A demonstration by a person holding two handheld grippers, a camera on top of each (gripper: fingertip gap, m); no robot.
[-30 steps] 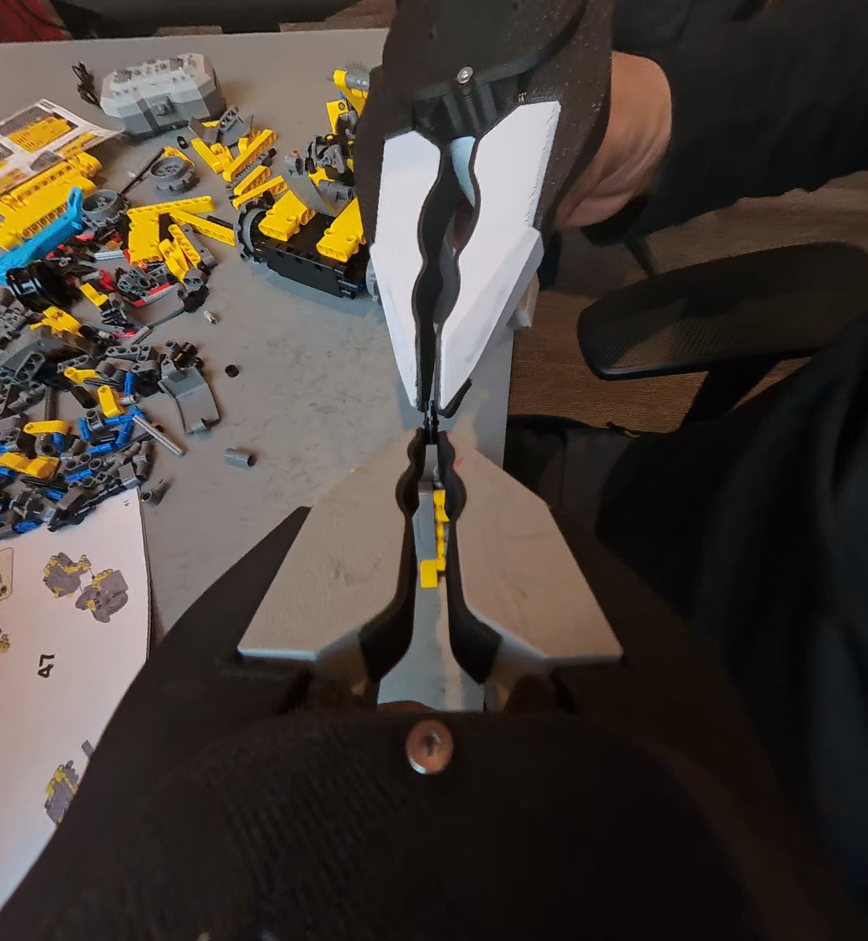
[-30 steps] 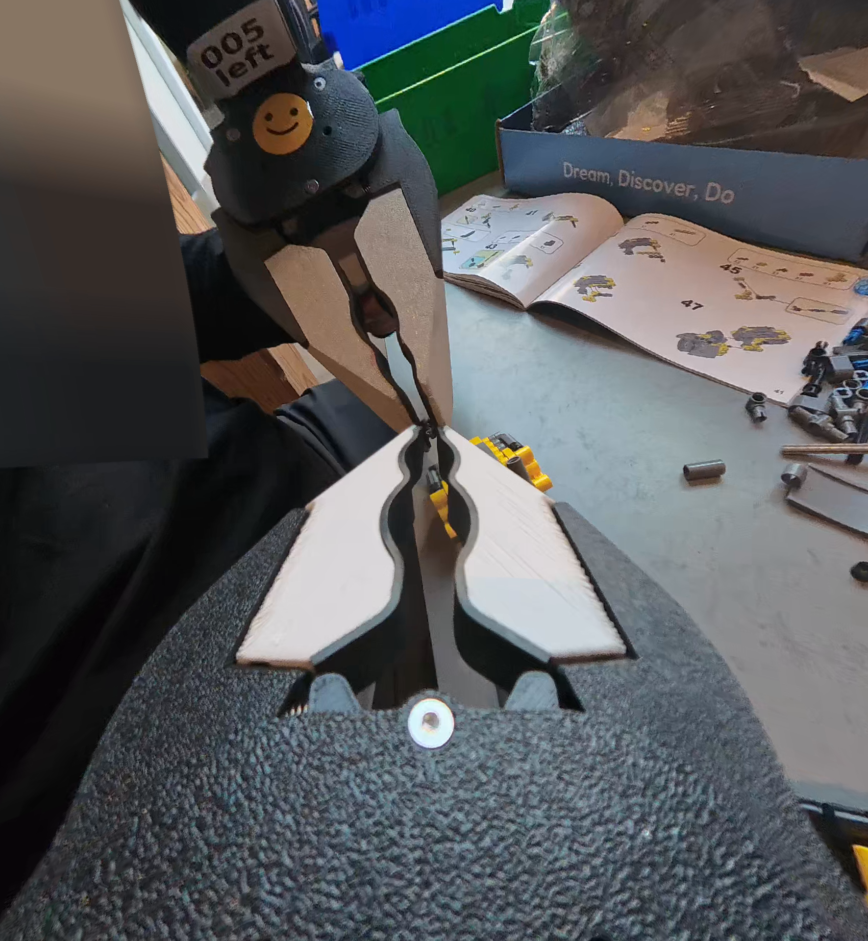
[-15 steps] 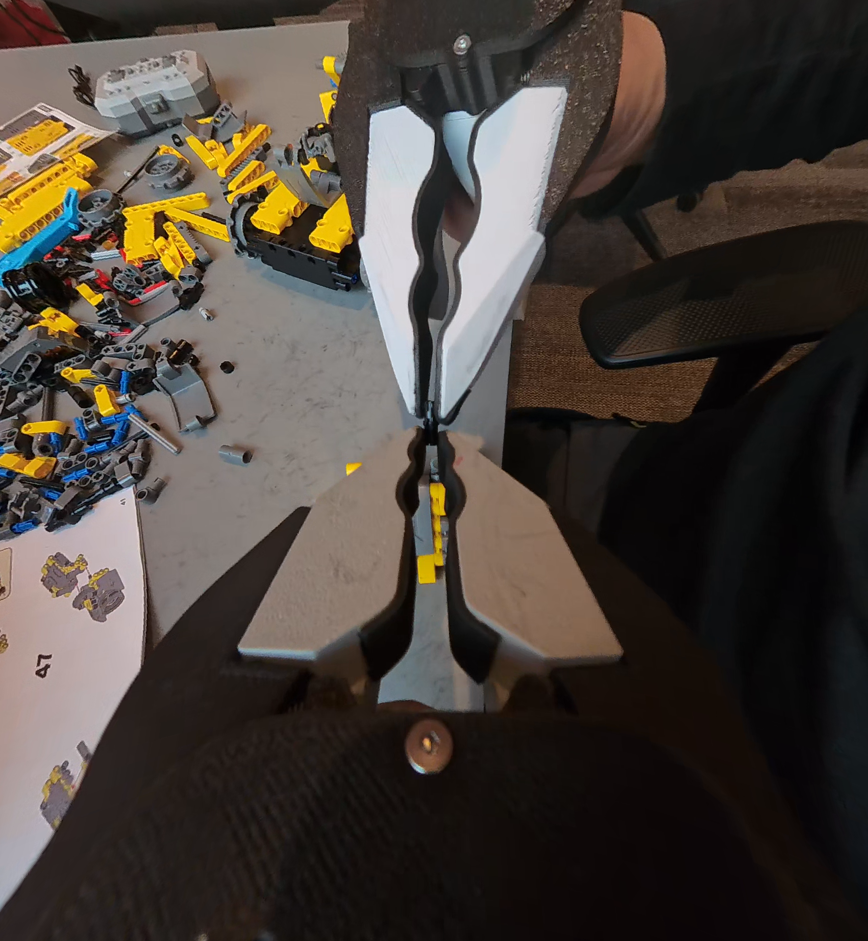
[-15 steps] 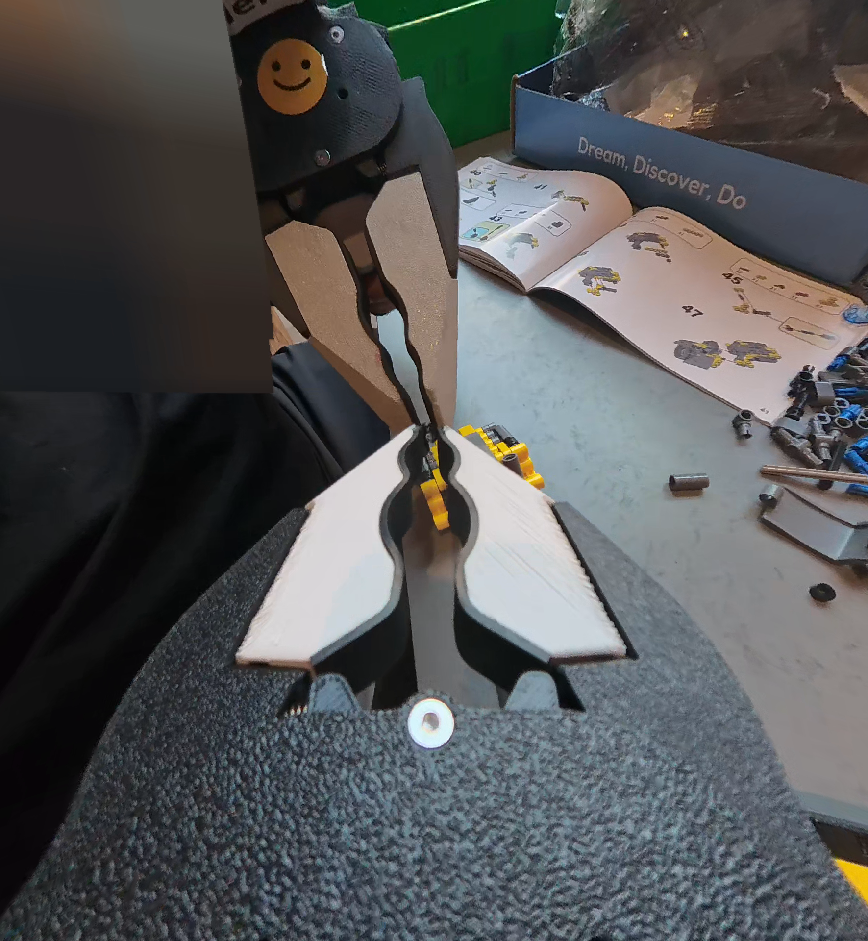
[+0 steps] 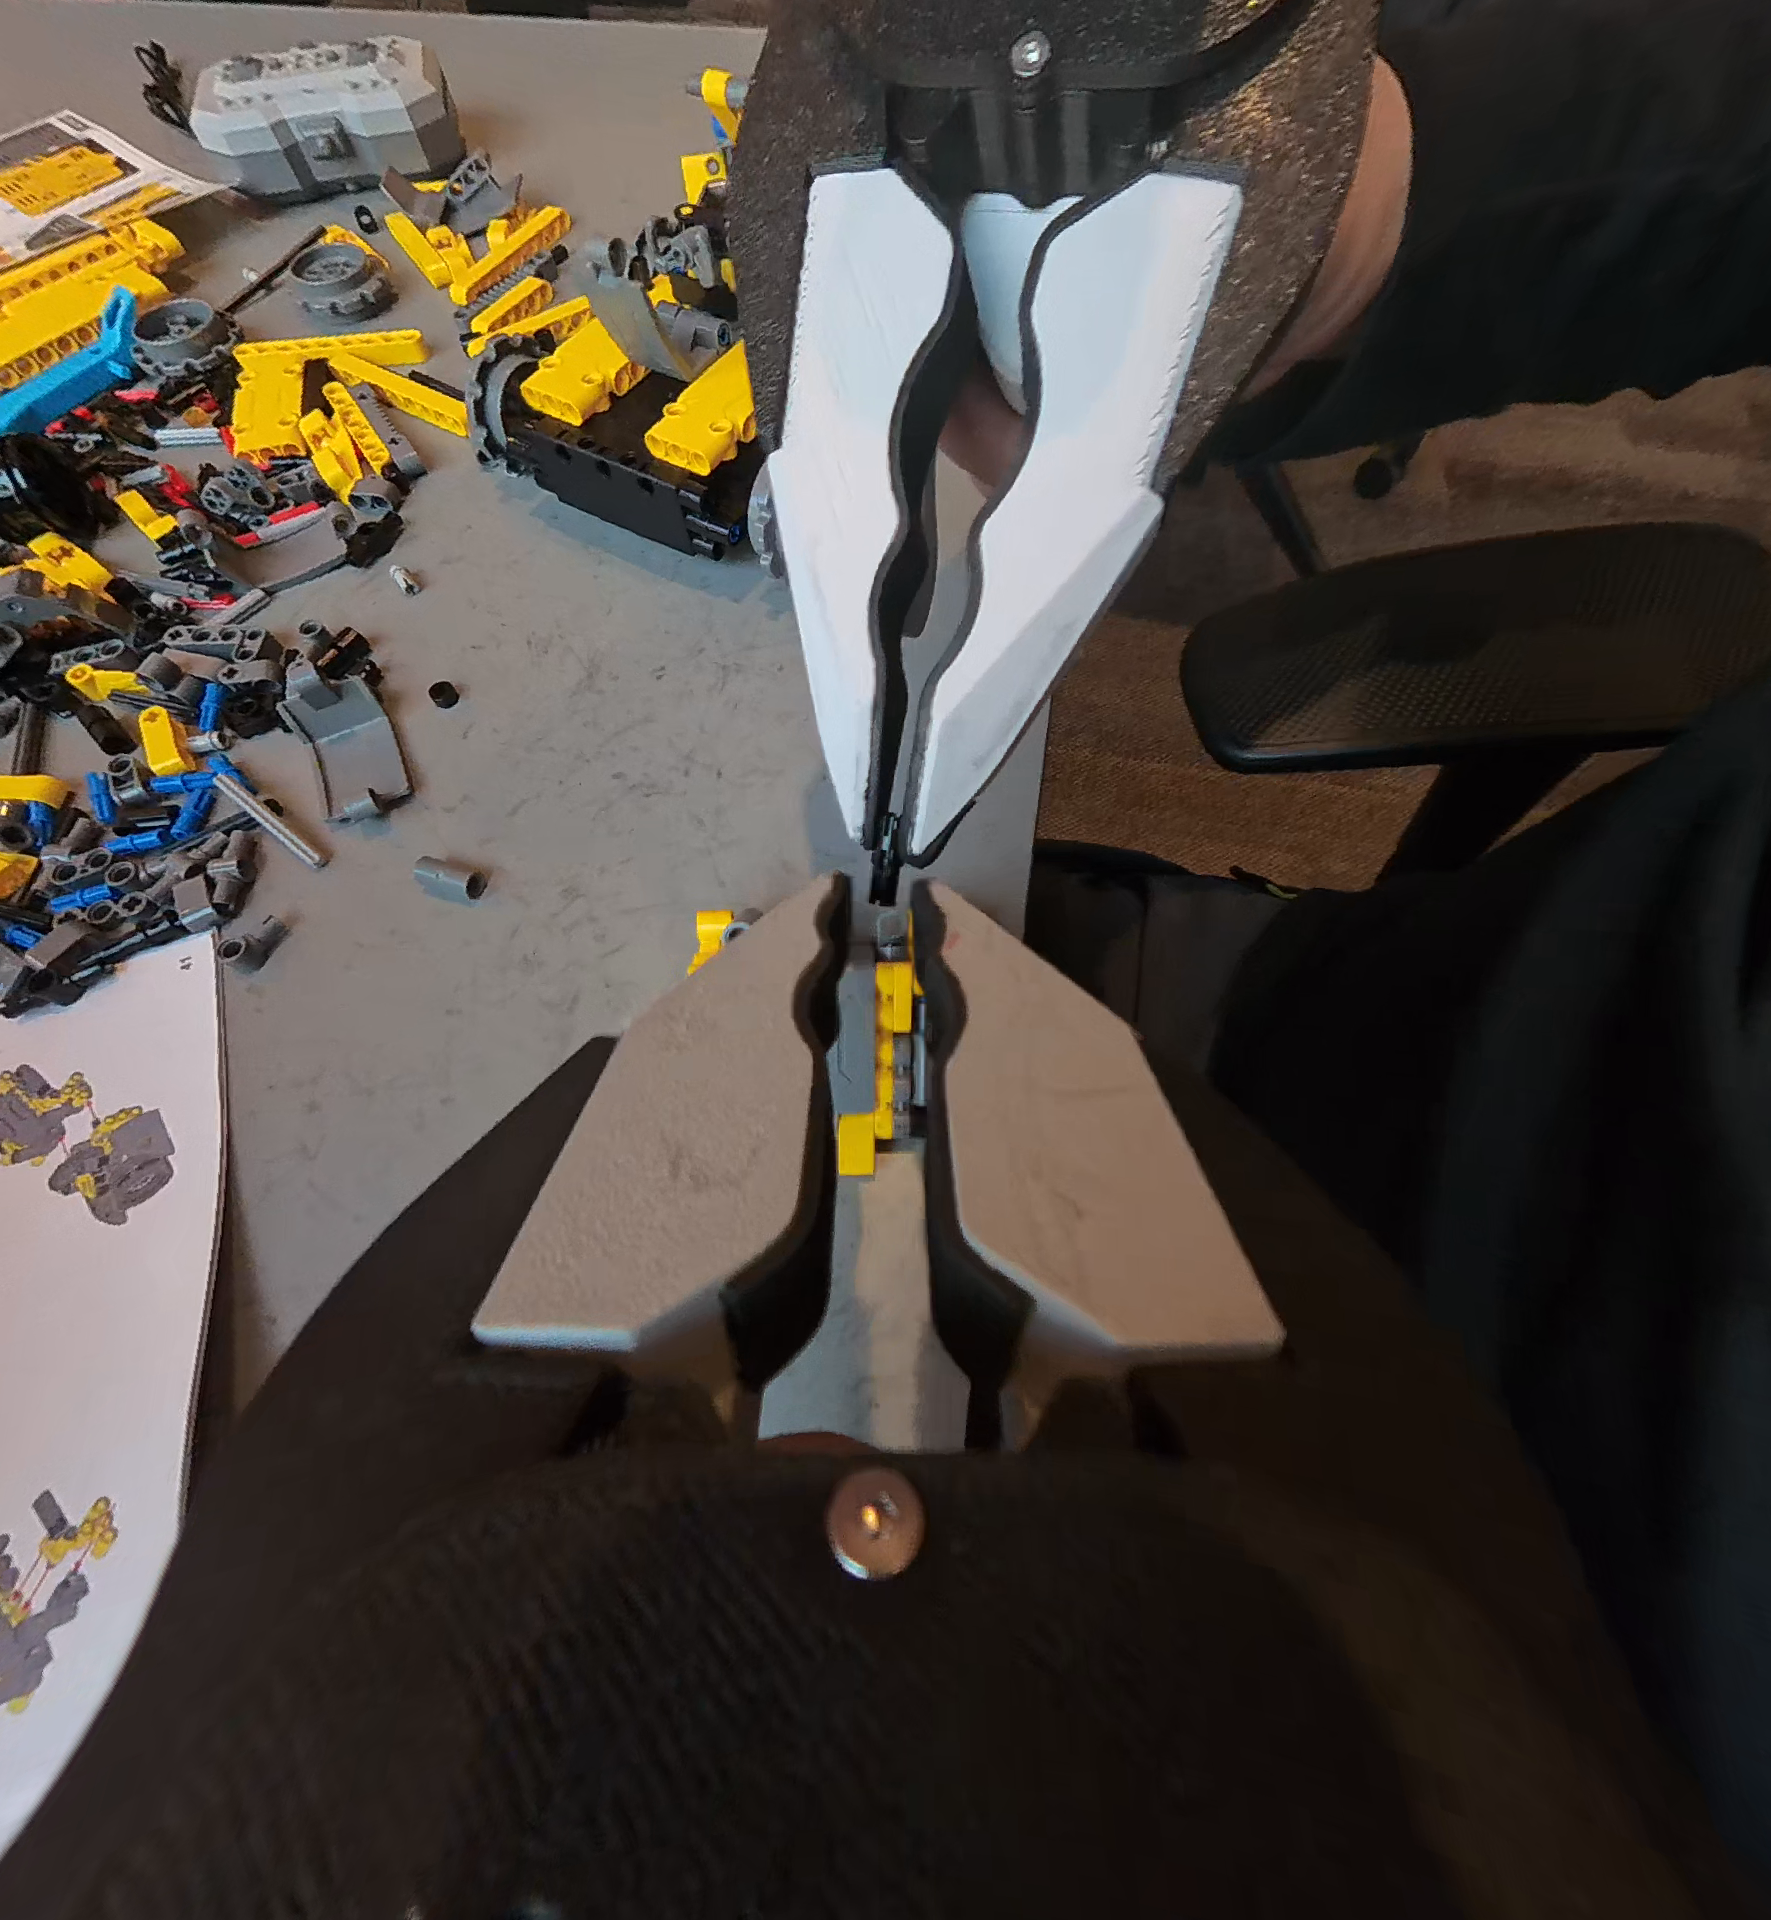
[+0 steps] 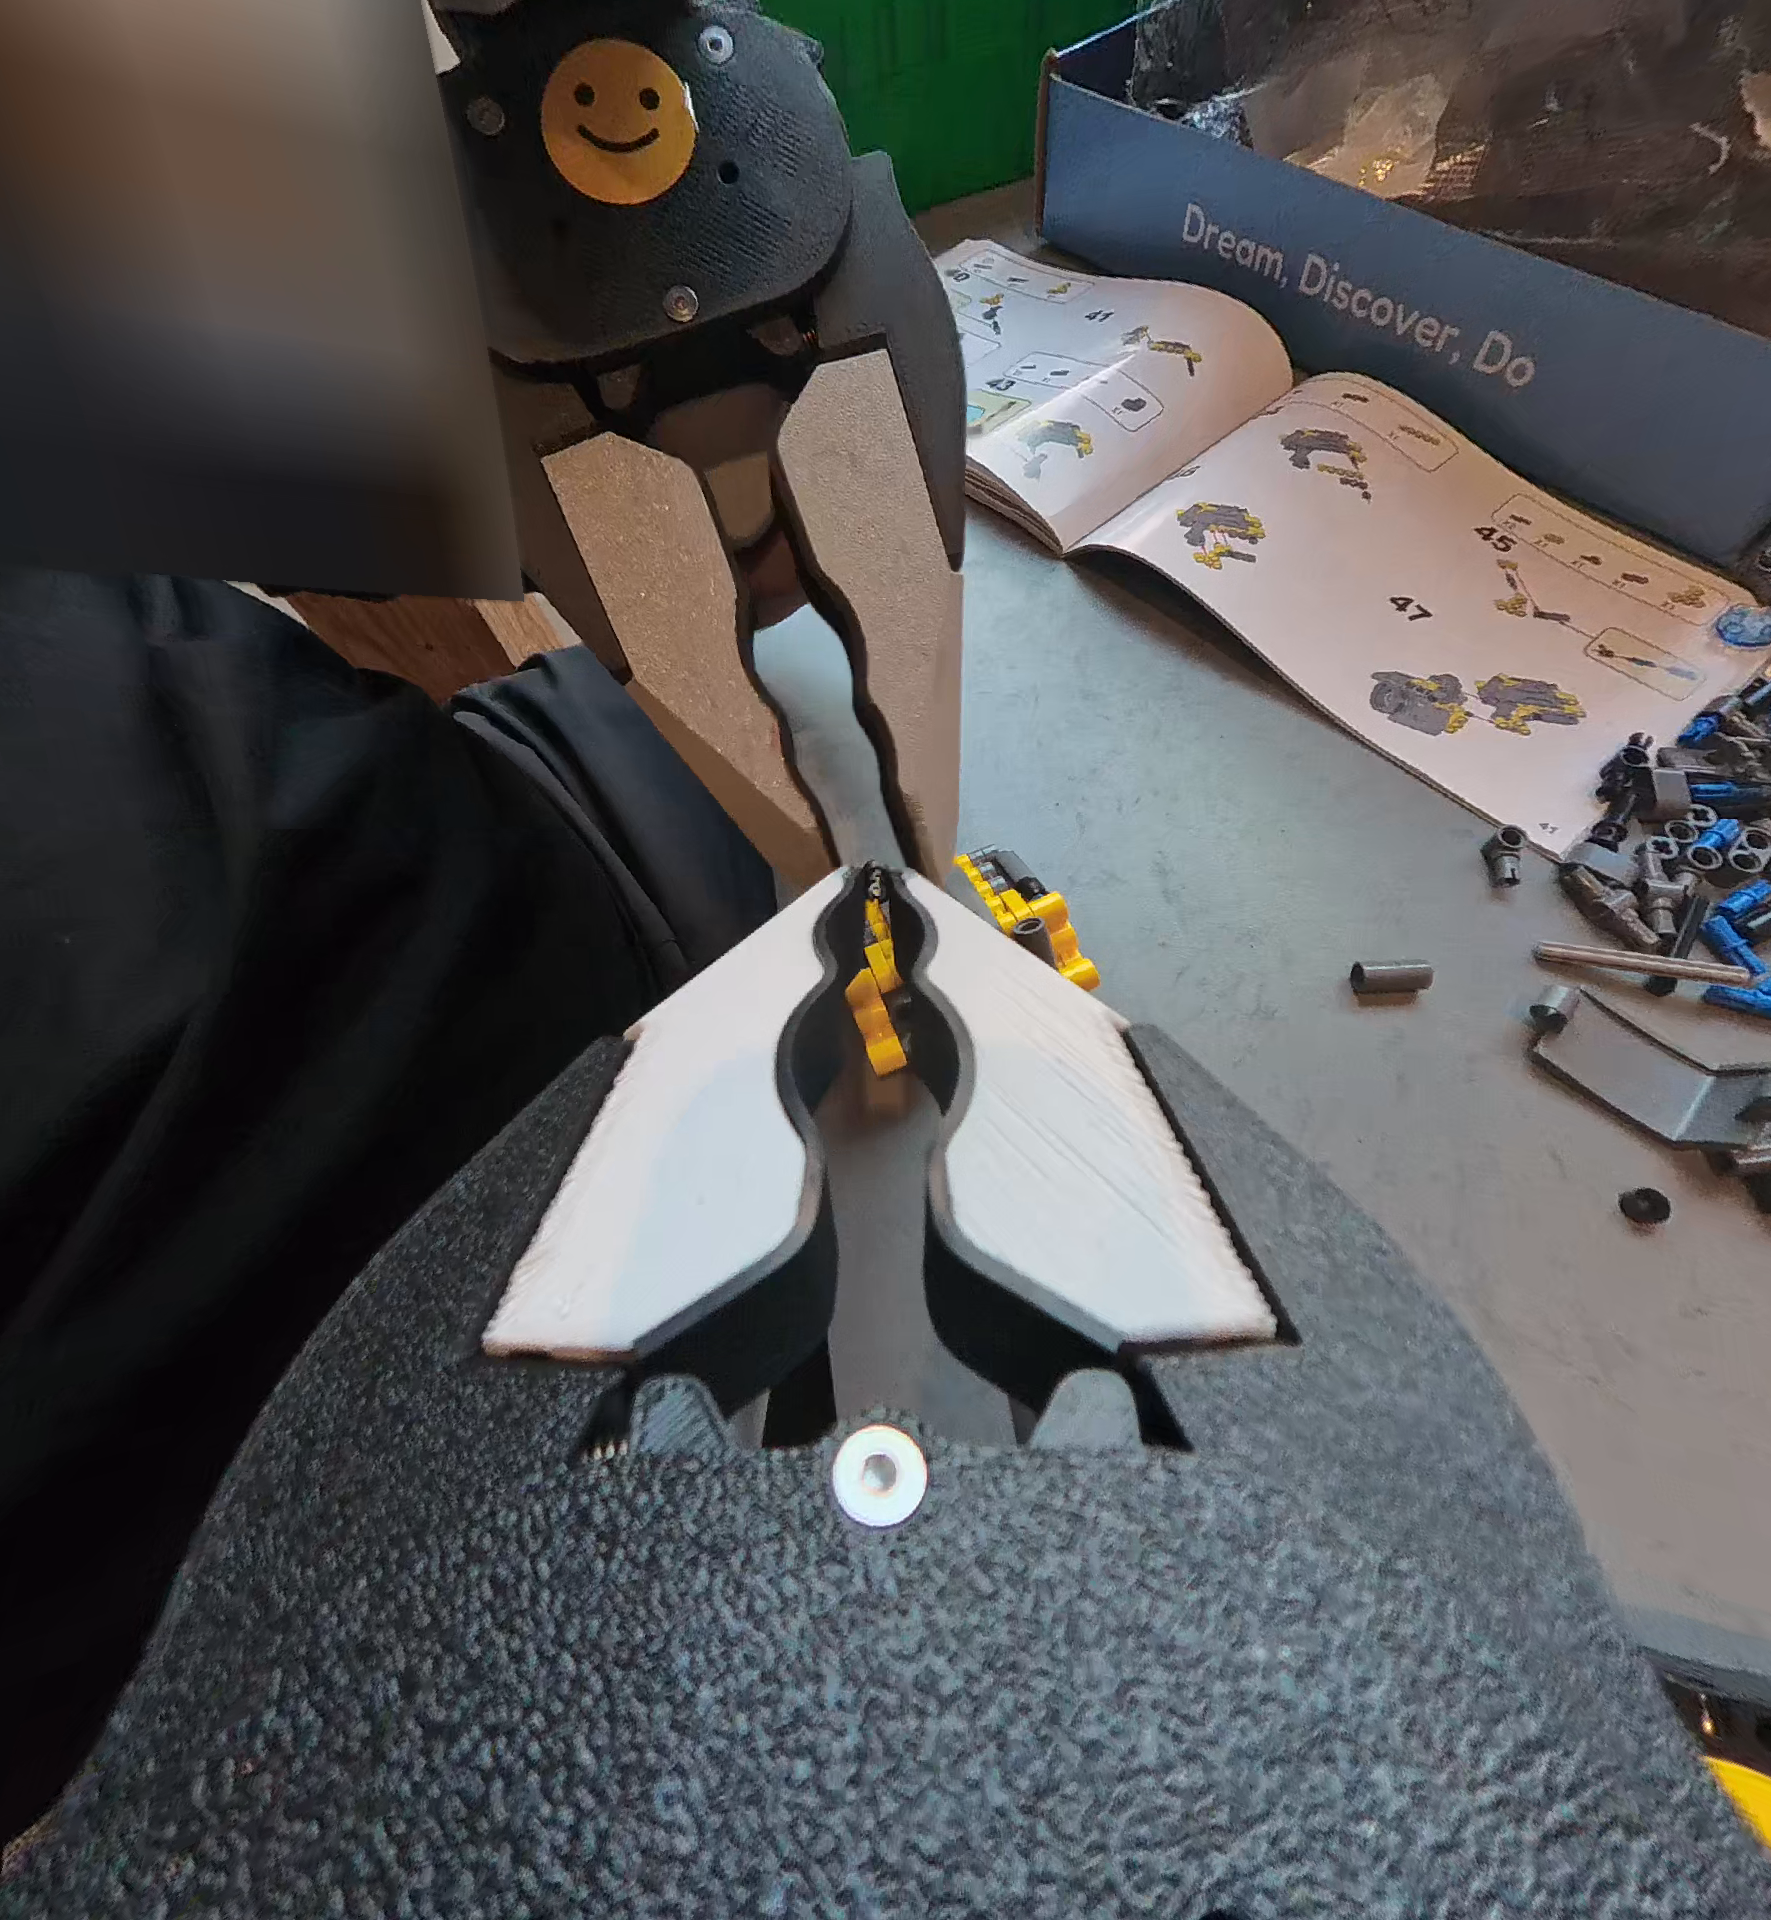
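My left gripper (image 5: 876,899), with grey fingers, is shut on a small yellow-and-grey brick assembly (image 5: 886,1049) held near the table's front edge. My right gripper (image 5: 891,836), with white fingers, comes in from above, tip to tip with the left one. It is shut on a small black pin (image 5: 881,868) that touches the end of the assembly. In the right wrist view the right gripper (image 6: 876,881) pinches the pin (image 6: 876,883). The left gripper (image 6: 886,857) stands over it and the assembly (image 6: 1026,920) shows beside and below the tips.
A pile of loose yellow, grey, black and blue pieces (image 5: 133,727) covers the left of the grey table (image 5: 569,665). A black-and-yellow part-built model (image 5: 632,436), a grey block (image 5: 320,104), an open instruction booklet (image 6: 1328,520), a blue box (image 6: 1432,343) and a chair armrest (image 5: 1483,644) are around.
Both grippers stay tip to tip. The right gripper has moved closer and looms larger in the left view; the left gripper's tips look slightly wider apart around the assembly.
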